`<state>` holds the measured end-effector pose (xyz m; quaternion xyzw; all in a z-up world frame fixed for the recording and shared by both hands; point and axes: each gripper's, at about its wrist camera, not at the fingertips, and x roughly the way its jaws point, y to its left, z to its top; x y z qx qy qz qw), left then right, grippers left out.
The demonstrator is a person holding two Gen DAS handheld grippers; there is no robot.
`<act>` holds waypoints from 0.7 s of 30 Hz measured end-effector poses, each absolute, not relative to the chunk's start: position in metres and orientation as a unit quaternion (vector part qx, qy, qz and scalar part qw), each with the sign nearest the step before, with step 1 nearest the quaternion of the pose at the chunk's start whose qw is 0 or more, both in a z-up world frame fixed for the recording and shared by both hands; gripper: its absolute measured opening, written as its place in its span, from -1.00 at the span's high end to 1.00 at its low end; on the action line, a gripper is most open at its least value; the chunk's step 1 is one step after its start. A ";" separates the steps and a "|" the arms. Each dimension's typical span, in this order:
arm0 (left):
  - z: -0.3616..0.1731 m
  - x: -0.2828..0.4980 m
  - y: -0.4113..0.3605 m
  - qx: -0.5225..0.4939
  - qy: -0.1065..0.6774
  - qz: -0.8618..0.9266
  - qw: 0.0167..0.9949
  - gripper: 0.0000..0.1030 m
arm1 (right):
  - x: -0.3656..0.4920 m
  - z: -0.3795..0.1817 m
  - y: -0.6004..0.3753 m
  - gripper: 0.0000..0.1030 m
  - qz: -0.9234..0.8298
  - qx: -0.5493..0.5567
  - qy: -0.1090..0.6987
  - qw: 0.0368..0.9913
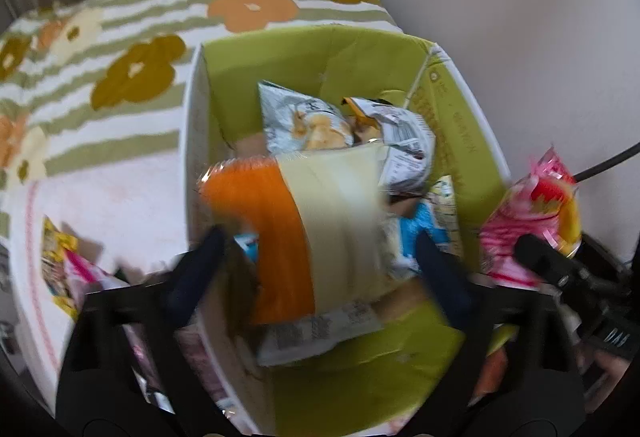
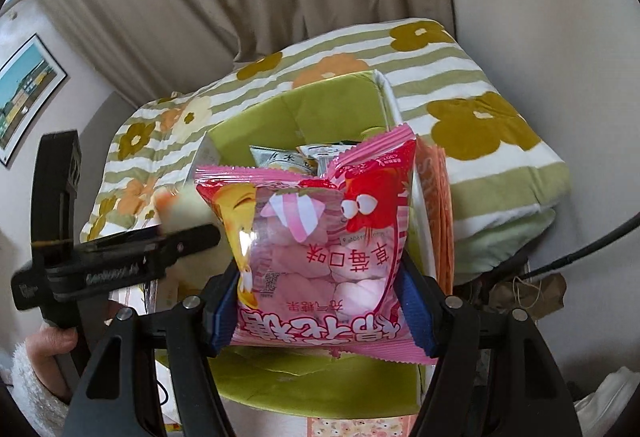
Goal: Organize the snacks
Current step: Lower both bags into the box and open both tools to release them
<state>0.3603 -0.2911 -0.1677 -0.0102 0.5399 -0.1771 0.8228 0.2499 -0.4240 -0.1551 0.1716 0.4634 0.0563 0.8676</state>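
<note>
Over the green box (image 1: 304,49) — left tool (image 1: 320,245) jaws wide apart around an orange-and-cream packet (image 1: 304,229), untouched — right tool (image 2: 326,301) clamped on pink marshmallow bag (image 2: 316,237).

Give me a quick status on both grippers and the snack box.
Left gripper open above the green box, orange-and-cream packet loose between its fingers. Right gripper shut on pink marshmallow bag, over the box. Nothing blocking.

Pink marshmallow bag (image 2: 320,253) upright over green box (image 2: 320,109); orange-cream packet (image 1: 304,237) inside.
</note>
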 end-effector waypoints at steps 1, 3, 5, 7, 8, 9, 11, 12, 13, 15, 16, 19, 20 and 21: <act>-0.166 0.358 -0.289 -0.005 0.534 -0.177 0.826 -0.99 | 0.251 -0.155 -0.425 -0.26 0.054 0.174 0.462 0.868; -0.162 0.354 -0.284 0.005 0.532 -0.180 0.827 -0.99 | 0.250 -0.154 -0.423 -0.26 0.054 0.178 0.461 0.868; -0.158 0.348 -0.279 0.018 0.525 -0.178 0.832 -0.99 | 0.251 -0.154 -0.420 -0.26 0.058 0.176 0.460 0.869; -0.152 0.342 -0.274 0.030 0.517 -0.174 0.837 -0.99 | 0.250 -0.155 -0.415 -0.26 0.061 0.166 0.460 0.870; -0.149 0.340 -0.272 0.033 0.514 -0.174 0.839 -0.99 | 0.250 -0.155 -0.412 -0.26 0.061 0.160 0.461 0.871; -0.147 0.338 -0.269 0.035 0.511 -0.172 0.842 -0.99 | 0.249 -0.155 -0.408 -0.26 0.062 0.155 0.461 0.872; -0.143 0.335 -0.264 0.036 0.507 -0.171 0.844 -0.99 | 0.247 -0.157 -0.404 -0.26 0.064 0.147 0.463 0.872; -0.140 0.334 -0.261 0.033 0.504 -0.170 0.846 -0.99 | 0.246 -0.157 -0.401 -0.26 0.065 0.142 0.466 0.871; -0.139 0.334 -0.259 0.031 0.502 -0.169 0.847 -0.99 | 0.246 -0.159 -0.398 -0.26 0.066 0.139 0.469 0.870; -0.136 0.332 -0.253 0.022 0.500 -0.166 0.849 -0.99 | 0.245 -0.161 -0.395 -0.26 0.067 0.135 0.472 0.869; -0.135 0.331 -0.251 0.019 0.499 -0.166 0.850 -0.99 | 0.244 -0.161 -0.393 -0.27 0.066 0.134 0.472 0.869; -0.132 0.327 -0.245 0.013 0.495 -0.160 0.854 -0.99 | 0.241 -0.161 -0.391 -0.38 0.063 0.134 0.468 0.871; -0.132 0.325 -0.242 0.010 0.495 -0.158 0.854 -0.99 | 0.240 -0.161 -0.391 -0.48 0.061 0.131 0.464 0.874; -0.131 0.324 -0.240 0.008 0.495 -0.156 0.855 -0.99 | 0.238 -0.160 -0.390 -0.77 0.061 0.129 0.456 0.879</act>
